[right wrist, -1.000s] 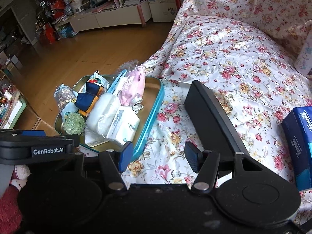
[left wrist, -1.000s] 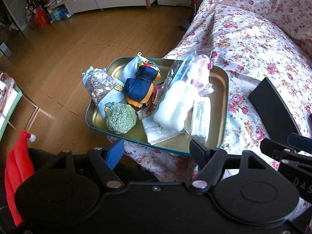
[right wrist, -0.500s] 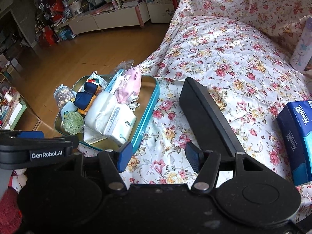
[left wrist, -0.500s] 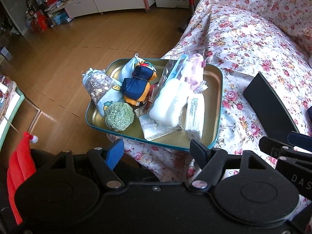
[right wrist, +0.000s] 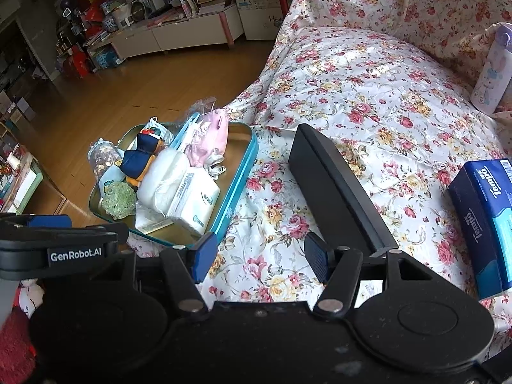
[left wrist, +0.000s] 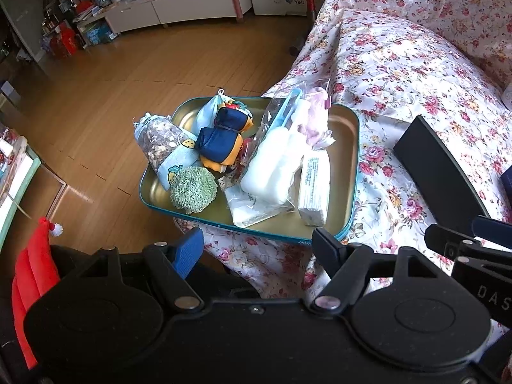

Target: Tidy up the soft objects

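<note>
A teal-rimmed metal tray (left wrist: pixel 350 147) (right wrist: pixel 241 172) sits at the edge of a floral-covered sofa, piled with soft items: a green knitted ball (left wrist: pixel 193 189) (right wrist: pixel 119 200), a navy and orange pouch (left wrist: pixel 219 145) (right wrist: pixel 136 164), a bag of dried bits (left wrist: pixel 156 139), a white padded pack in clear plastic (left wrist: pixel 272 163) (right wrist: pixel 161 177), a tissue pack (left wrist: pixel 314 188) (right wrist: pixel 195 203) and a pink item (right wrist: pixel 211 142). My left gripper (left wrist: pixel 257 243) is open and empty, just short of the tray's near rim. My right gripper (right wrist: pixel 257 254) is open and empty over the sofa, right of the tray.
A long black box (right wrist: pixel 336 188) (left wrist: pixel 438 166) lies on the sofa right of the tray. A blue Tempo tissue box (right wrist: pixel 486 220) lies further right, a pale bottle (right wrist: pixel 491 73) stands behind. Wooden floor (left wrist: pixel 96 89) drops off left of the sofa; red cloth (left wrist: pixel 30 272) hangs at lower left.
Both grippers have drawn back and up a little, so the tray looks smaller and farther. Both stay open and empty. The tray's contents have not moved.
</note>
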A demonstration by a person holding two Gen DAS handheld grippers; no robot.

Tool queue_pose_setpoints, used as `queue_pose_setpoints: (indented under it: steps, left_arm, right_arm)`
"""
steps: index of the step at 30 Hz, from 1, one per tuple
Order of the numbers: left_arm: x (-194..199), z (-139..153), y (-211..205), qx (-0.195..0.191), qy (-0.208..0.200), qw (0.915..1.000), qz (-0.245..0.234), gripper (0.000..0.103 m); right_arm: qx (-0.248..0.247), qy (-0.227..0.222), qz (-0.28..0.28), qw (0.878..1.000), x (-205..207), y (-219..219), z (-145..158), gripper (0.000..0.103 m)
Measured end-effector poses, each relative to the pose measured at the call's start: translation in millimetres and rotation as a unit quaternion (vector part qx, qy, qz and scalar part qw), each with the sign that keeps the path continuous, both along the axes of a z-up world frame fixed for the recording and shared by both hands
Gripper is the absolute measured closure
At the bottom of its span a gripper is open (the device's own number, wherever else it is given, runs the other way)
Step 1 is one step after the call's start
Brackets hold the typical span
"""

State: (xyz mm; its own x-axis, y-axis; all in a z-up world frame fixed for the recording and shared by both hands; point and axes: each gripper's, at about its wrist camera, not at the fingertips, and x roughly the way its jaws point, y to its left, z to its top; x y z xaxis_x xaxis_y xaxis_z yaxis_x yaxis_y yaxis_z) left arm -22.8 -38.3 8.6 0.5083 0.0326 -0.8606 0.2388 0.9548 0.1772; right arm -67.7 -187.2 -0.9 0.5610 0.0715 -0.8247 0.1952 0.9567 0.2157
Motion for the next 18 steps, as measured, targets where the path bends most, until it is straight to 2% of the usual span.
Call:
queue_pose_setpoints:
  steps: [18]
  left_arm:
    - [-6.5, -18.9, 1.8, -0.006, 0.016, 0.9999, 0.002, 0.032]
  right_arm:
    - [-0.009, 0.020, -0.002, 1.000, -10.2, 1.5, -17.6, 0.043]
